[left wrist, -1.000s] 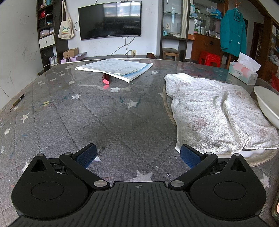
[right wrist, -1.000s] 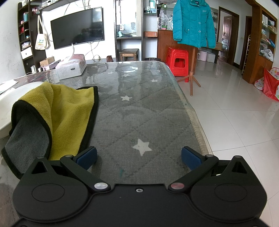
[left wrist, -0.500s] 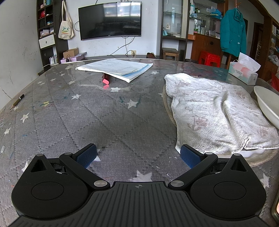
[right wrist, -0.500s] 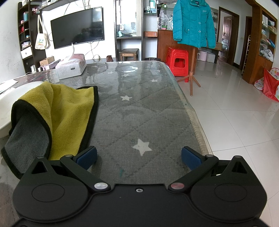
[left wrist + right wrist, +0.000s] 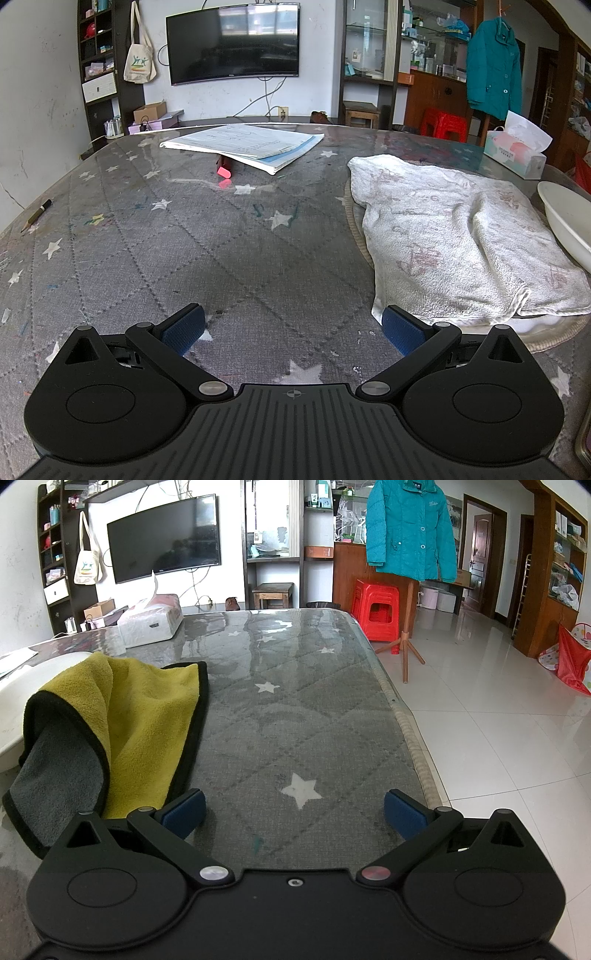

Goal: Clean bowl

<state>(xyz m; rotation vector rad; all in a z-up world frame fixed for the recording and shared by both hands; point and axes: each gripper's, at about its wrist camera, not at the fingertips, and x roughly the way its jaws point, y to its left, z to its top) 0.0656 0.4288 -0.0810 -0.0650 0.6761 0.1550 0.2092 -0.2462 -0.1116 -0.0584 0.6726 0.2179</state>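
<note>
Starting posture for cleaning the bowl, shown from both wrist views. The left gripper (image 5: 291, 326) and the right gripper (image 5: 293, 808) each sit low over the desk (image 5: 221, 258) with jaws spread wide and nothing between the blue pads (image 5: 184, 812). The white bowl (image 5: 565, 218) lies between the two grippers: at the far right edge of the left view, beside a white towel (image 5: 454, 236) spread over a round mat, and at the far left edge of the right view (image 5: 14, 716), where a yellow-and-grey cloth (image 5: 122, 720) is draped over its rim and trails onto the desk. The step in hand appears to be taking up that cloth with the right gripper, whose left pad is already just beside the cloth's black-bound hem. A sound grasp would pinch a doubled fold of the pile rather than the thin hem alone, so the cloth does not slip out during wiping. The left gripper would do well to steady the bowl at its near rim before any wiping force is applied, since a light bowl on a glossy desk is likely to slide. The tissue box (image 5: 151, 622), the papers (image 5: 243, 146) and the pencil (image 5: 37, 216) lie well apart from the working area.
</note>
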